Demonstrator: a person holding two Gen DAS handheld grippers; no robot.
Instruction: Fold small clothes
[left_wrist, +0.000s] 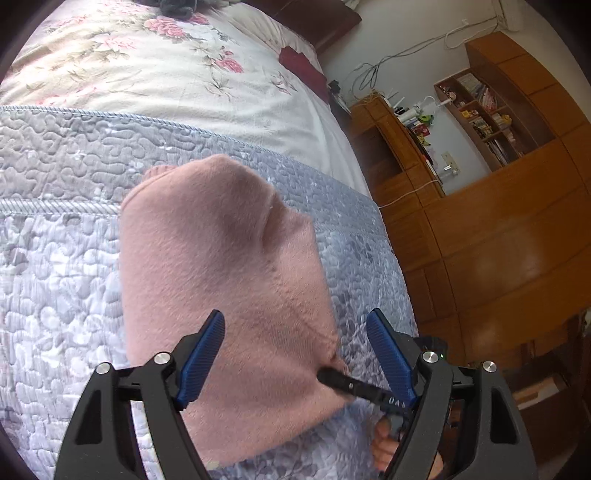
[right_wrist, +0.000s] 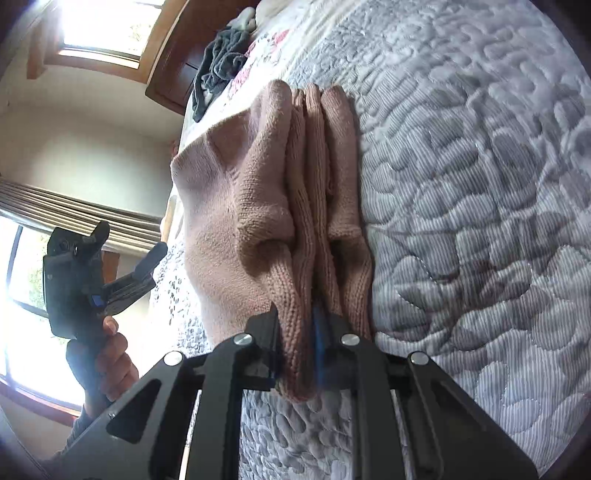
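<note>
Pink knit, a small garment (left_wrist: 221, 280), lies on the grey quilted bedspread (left_wrist: 55, 258) near the bed's edge, already doubled into several layers that show as stacked ridges in the right wrist view. The right tool (right_wrist: 310, 332) is pressed together on the near edge of those layers (right_wrist: 295, 258), pinching the pink garment at about 6 o'clock of the bundle. The left tool (left_wrist: 295, 354) stands spread above the cloth, its blue pads (left_wrist: 201, 358) apart and gripping nothing; in the right wrist view it hangs off at 9 o'clock, held in a hand (right_wrist: 110, 354).

The step in hand looks like carrying or settling a fold. To do it well, I would keep the right pinch deep enough to hold all layers, lay the edge down square over the rest, and let the left tool press the crease flat before releasing.

For containers, only the wooden bookshelf (left_wrist: 491, 122) at 2 o'clock shows: its cubbies hold books and small items.
</note>
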